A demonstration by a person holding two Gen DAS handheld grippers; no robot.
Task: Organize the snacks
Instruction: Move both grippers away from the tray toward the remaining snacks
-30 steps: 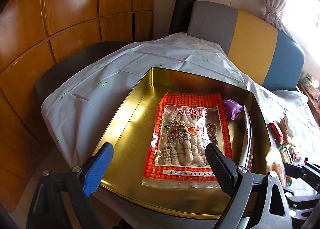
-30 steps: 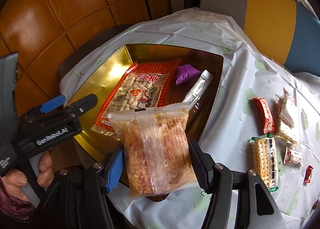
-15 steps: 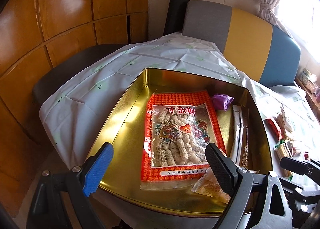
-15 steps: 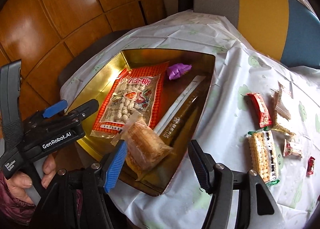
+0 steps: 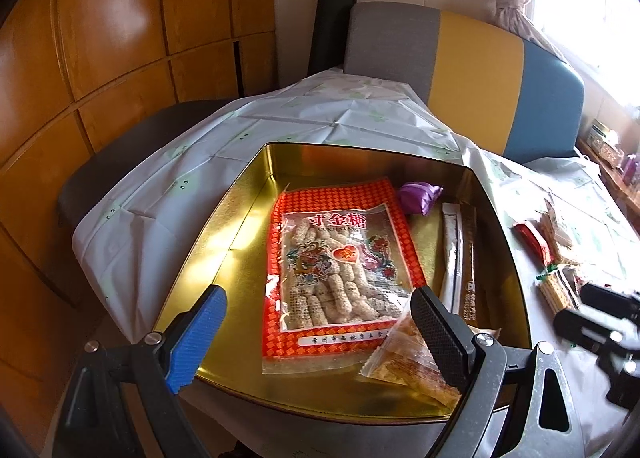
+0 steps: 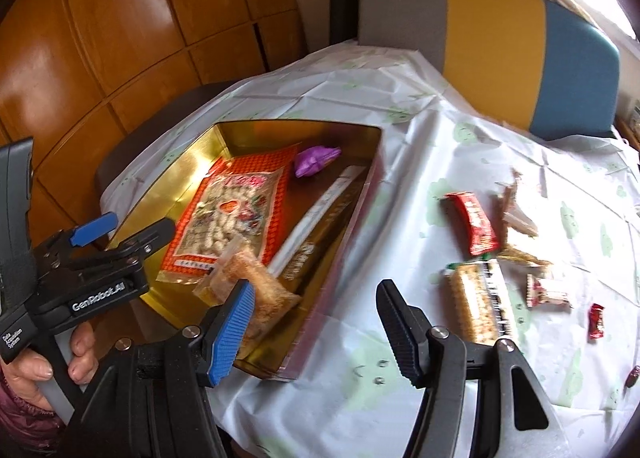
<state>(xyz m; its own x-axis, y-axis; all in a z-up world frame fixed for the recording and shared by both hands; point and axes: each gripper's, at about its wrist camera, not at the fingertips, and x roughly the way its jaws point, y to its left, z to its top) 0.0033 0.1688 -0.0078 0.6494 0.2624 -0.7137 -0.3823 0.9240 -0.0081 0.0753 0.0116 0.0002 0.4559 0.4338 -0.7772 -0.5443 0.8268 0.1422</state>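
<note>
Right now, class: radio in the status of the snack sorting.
Both grippers, left and right, open, empty. Clear bag in gold tin. Nothing blocking.

Gold tin [image 5: 240, 258], purple candy [image 5: 418, 196]

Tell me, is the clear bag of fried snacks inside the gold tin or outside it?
Inside: the clear bag lies on the gold tin floor, at its near corner.

Crisp packet [image 6: 256, 290] flat in gold tin [image 6: 256, 134].
</note>
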